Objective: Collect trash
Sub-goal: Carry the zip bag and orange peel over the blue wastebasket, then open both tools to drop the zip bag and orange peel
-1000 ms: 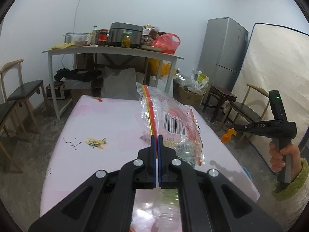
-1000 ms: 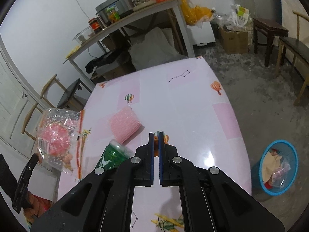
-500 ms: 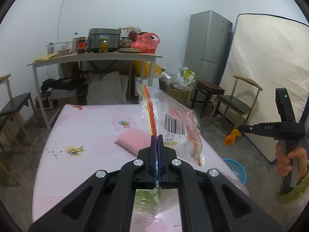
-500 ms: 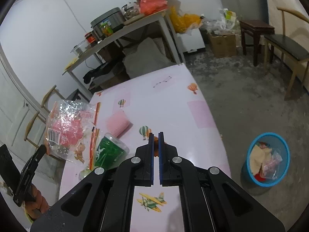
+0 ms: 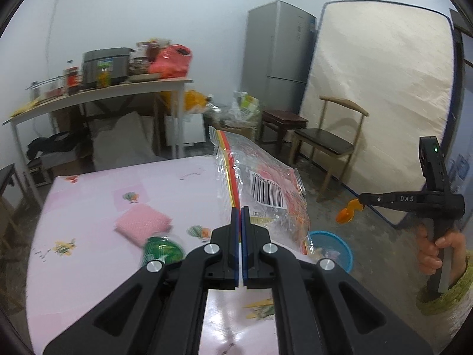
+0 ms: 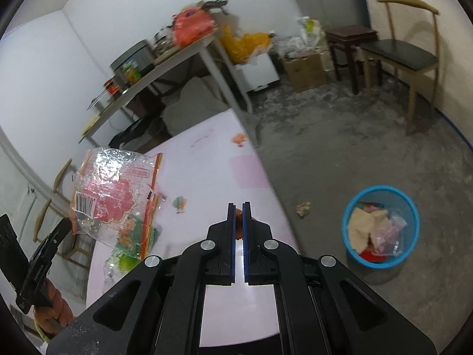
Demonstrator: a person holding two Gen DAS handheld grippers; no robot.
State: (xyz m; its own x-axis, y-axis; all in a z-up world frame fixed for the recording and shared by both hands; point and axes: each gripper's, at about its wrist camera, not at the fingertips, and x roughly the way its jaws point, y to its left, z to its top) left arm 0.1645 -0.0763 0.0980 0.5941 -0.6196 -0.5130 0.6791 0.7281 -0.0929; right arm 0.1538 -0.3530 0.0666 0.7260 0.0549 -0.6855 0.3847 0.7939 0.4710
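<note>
Up in the air, the left tongs squeeze a crinkly plastic bag, lifted above the pink surface. Right of them, the right tongs pinch a small orange scrap. Further right and lower down, a blue bin sits on the floor

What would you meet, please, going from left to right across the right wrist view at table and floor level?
Left gripper → plastic bag it holds → pink table → right gripper → crumpled scrap on the floor → blue bin.
</note>
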